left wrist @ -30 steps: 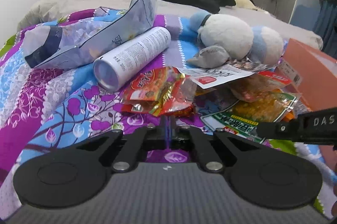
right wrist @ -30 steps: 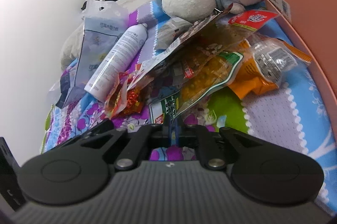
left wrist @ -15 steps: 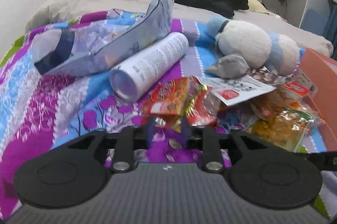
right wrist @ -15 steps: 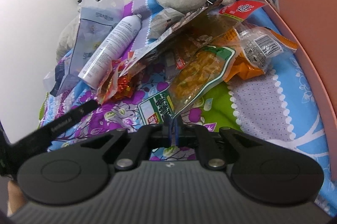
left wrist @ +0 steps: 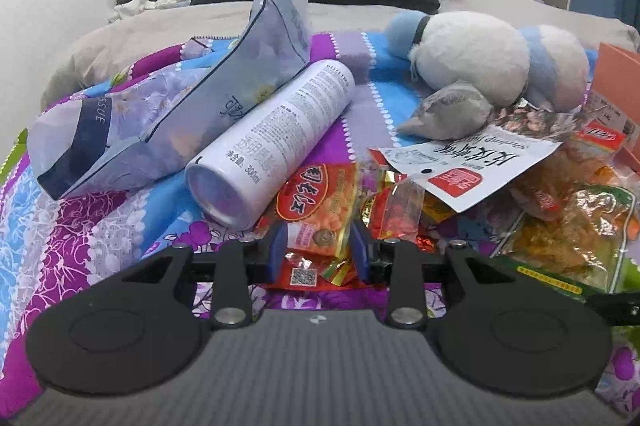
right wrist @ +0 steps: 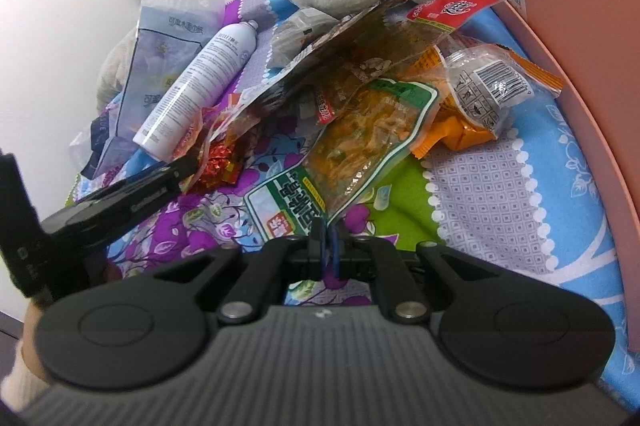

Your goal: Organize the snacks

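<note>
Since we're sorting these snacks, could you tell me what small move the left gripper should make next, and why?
Probably ease forward a little and close. The left gripper is open, with the red snack packet lying between its blue fingers, pads not yet pressing it. The spray can lies close on the left, so keep clear of it.

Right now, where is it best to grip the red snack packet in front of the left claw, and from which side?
Probably grip the red snack packet at its near, flat sealed edge, coming from the near side. It lies flat on the blanket, and that edge already sits between the open jaws of the left claw.
</note>
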{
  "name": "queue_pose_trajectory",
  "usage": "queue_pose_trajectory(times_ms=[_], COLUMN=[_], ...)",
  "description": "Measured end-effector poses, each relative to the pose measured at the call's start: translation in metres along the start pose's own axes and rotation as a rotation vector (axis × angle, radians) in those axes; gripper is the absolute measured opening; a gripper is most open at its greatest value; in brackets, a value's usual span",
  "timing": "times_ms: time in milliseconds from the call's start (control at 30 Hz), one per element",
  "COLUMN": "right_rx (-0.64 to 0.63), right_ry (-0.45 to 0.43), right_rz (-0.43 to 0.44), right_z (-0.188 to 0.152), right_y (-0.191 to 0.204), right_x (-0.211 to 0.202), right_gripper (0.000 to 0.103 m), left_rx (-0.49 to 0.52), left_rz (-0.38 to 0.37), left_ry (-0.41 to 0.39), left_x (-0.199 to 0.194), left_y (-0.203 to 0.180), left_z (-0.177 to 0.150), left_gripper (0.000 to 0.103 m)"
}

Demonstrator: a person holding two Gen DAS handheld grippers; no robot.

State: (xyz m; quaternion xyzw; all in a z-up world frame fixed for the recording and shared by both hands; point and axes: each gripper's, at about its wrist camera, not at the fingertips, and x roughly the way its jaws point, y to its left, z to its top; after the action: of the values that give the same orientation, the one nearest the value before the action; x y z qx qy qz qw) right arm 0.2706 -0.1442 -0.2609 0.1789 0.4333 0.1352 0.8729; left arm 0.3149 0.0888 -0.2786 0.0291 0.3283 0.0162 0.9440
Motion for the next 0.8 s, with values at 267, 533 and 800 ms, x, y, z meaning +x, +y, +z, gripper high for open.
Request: queue_pose_trajectory(times_ms=[267, 533, 800], right_rx=[-0.004, -0.006, -0.008], right_ry=[0.0, -0.008, -0.018], right_rz=[0.002, 0.009, 0.008], right_z=[0.001, 0.0, -0.002], right_y=[0.001, 0.001, -0.001], right_x=[0.002, -0.003, -0.011], right_gripper=[0.006, 0.006, 0.006], left_rx=[-0.046, -0.117, -0.076], left_rz=[-0.044, -0.095, -0.14], left_ry=[0.014, 0.019, -0.025], left_x=[0.009, -0.004, -0.017], left_y=[0.004, 0.009, 0.001], left_z=[0.0, -0.002, 0.006], left_gripper=[0.004, 0.0, 0.02])
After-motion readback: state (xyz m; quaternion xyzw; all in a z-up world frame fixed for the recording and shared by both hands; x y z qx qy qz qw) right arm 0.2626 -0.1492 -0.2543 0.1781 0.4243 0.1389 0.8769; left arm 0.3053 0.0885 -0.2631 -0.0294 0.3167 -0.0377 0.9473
